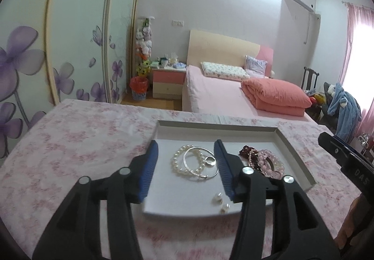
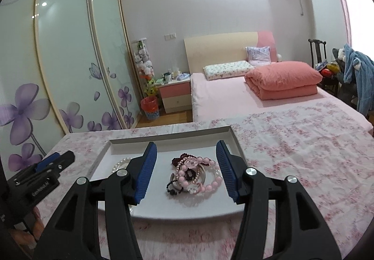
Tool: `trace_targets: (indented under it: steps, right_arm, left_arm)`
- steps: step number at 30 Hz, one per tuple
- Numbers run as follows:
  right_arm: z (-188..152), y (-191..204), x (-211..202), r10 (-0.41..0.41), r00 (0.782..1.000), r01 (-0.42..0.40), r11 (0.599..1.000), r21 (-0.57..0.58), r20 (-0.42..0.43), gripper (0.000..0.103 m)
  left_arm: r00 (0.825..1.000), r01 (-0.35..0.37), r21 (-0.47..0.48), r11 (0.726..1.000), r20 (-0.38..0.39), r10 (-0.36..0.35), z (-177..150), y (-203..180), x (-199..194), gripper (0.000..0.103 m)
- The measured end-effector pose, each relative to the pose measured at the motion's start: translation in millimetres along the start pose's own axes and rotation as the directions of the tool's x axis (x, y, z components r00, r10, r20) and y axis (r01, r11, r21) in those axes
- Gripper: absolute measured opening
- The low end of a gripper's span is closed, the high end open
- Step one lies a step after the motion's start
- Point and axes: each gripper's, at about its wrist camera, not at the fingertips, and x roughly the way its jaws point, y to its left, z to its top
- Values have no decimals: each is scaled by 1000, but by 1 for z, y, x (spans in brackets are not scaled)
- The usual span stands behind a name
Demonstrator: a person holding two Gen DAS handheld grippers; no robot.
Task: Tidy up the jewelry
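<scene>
my left gripper (image 1: 185,164) and right gripper (image 2: 185,166) hang over the white tray (image 1: 282,140), jaws parted, holding nothing; bracelets (image 2: 198,173) lie below.

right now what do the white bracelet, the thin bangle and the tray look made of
White bracelet: round glossy cream beads, likely pearl or imitation. Thin bangle: bright silvery metal, polished, mirror-like glints. Tray: matte white, thick square walls, probably cardboard or foam board.
</scene>
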Motion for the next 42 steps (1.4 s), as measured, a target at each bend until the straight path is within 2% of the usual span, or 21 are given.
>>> trace_targets:
  steps: [5,6,10,12,18,25,32,42]
  right_arm:
    - [-8,6,-40,-1,999,2,1000,-24,34,68]
    - [-11,7,-49,0,999,2,999,-32,42,73]
    - [-20,14,-77,8,997,-3,998,-64,77,97]
    - [-24,16,-86,13,996,-6,997,-73,89,101]
    - [-35,16,-106,6,996,0,997,-71,91,101]
    - [-53,17,-124,24,994,-16,997,-73,105,101]
    - [-66,20,-137,35,992,-24,996,-89,123,101]
    - [-83,20,-135,32,994,-21,995,-101,106,101]
  left_arm:
    - [999,-12,-5,1000,42,12,-12,12,-48,67]
    - [999,-11,-7,1000,48,12,-16,14,-56,70]
    - [997,-16,-1,1000,72,16,-32,20,-87,90]
    - [996,-32,11,999,81,31,-40,22,-97,97]
    - [997,-46,21,999,62,45,-58,26,-118,99]
    - [995,-45,13,999,95,43,-66,27,-140,99]
    - [991,-54,54,997,125,47,-75,16,-159,99]
    - [992,-45,76,996,122,35,-85,7,-162,99]
